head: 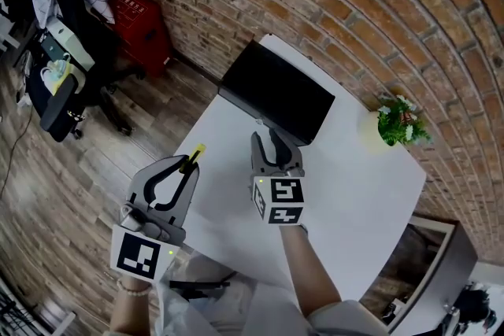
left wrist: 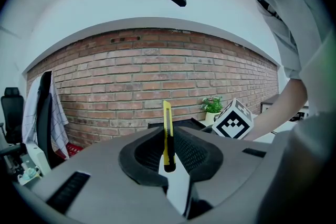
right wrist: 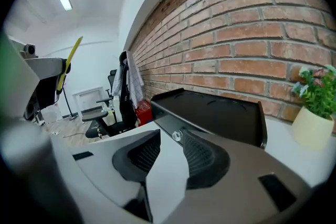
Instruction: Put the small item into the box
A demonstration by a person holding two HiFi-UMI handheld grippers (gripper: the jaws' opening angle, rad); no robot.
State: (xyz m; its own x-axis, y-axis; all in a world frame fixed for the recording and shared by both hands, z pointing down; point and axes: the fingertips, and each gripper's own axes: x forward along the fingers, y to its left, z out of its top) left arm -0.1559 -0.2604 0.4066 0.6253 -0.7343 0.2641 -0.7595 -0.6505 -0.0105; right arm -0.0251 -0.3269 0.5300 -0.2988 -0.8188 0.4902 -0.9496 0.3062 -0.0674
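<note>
My left tongs are closed on the knife, a slim yellow cutter with a black strip. It stands upright between the ribbed black pads, its lower end pinched at the jaw tips and most of its length sticking out past them. In the head view these tongs hang at the left edge of the white table, with the knife's yellow end pointing over that edge. The knife is well apart from the box. The box is black and shallow, and it sits at the far side of the table against the brick wall. My right tongs have their jaws wide apart and hold nothing; only bare table shows between the pads. Their tips are close up to the near wall of the box, where a small silver knob shows just past the gap. I cannot tell whether the tips touch the box. Beside the box on the right, near the wall, stands a green plant in a pale pot. Off the table on the wooden floor are a black chair with cloth draped on it and a red crate by the wall.
</note>
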